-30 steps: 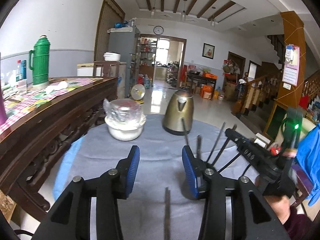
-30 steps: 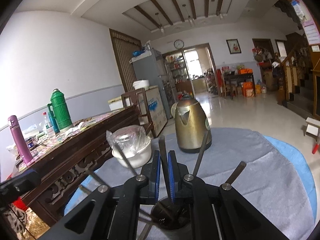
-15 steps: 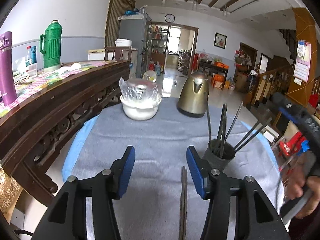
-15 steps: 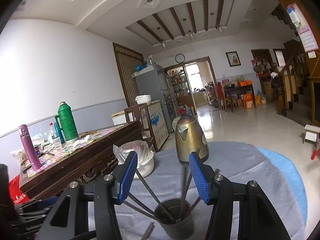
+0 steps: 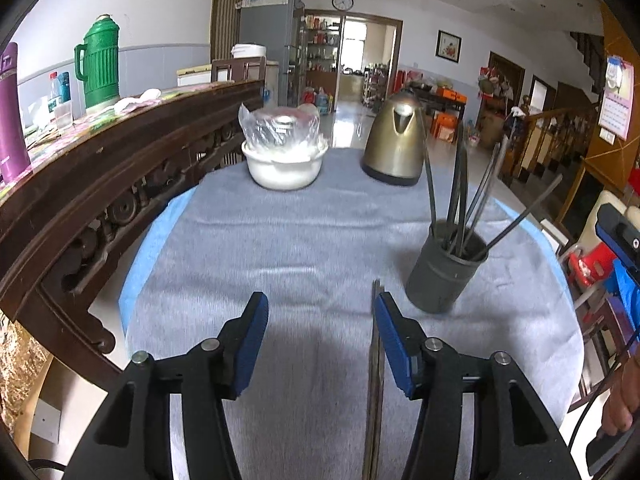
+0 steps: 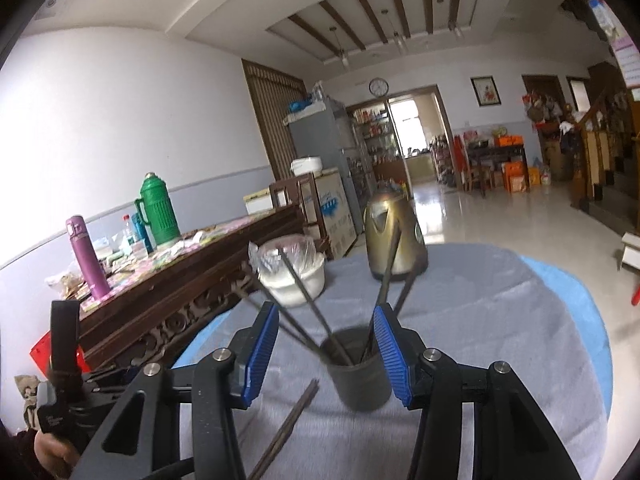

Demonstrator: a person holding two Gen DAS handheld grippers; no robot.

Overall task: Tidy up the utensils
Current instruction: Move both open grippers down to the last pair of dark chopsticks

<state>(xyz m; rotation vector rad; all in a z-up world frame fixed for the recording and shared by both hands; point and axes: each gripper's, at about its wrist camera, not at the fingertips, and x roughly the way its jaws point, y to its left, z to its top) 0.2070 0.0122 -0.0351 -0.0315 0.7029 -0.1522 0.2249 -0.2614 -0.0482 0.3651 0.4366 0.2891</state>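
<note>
While several dark chopsticks (image 5: 456, 196) lean upright in a dark grey cup (image 5: 442, 276), one loose pair of chopsticks (image 5: 375, 364) lies flat on the bench's grey cloth (image 5: 304, 240), just left of the cup. Left tool (image 5: 320, 338) stands apart over the cloth, empty, the loose pair just beside its right finger. Right tool (image 6: 326, 346) is half apart and closing, nothing pressed; cup seen between its fingers. Farther back: white bowl (image 5: 284, 164) under plastic, brass kettle (image 5: 396, 140). Carved wooden sideboard (image 5: 100, 168) left, green flask (image 5: 99, 66) on top. Tiled hall beyond.
</note>
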